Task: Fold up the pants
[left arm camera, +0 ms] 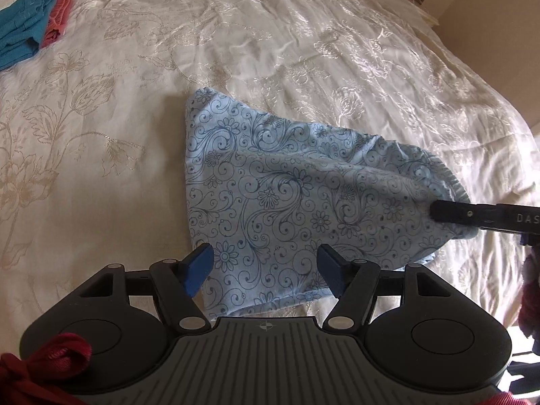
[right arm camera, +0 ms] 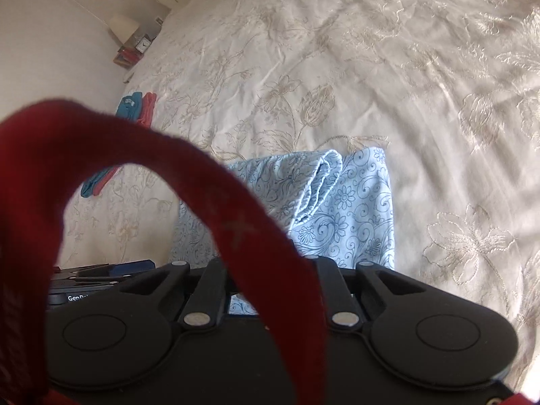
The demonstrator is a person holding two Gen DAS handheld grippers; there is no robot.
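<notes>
Pants (left arm camera: 290, 195), pale blue and half folded, lie on the bed (left arm camera: 135, 118) just ahead of our left hand-held gripper (left arm camera: 266, 270), gaping empty; our right hand-held gripper (left arm camera: 435, 214) pinches their gathered edge, probably to carry the fold.

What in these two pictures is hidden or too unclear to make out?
- Right gripper: in the right wrist view a red strap covers its fingertips.
- Blue patterned pants: the near edge is hidden behind the left gripper in the left wrist view.
- Teal and red clothes: cut off by the frame edge.
</notes>
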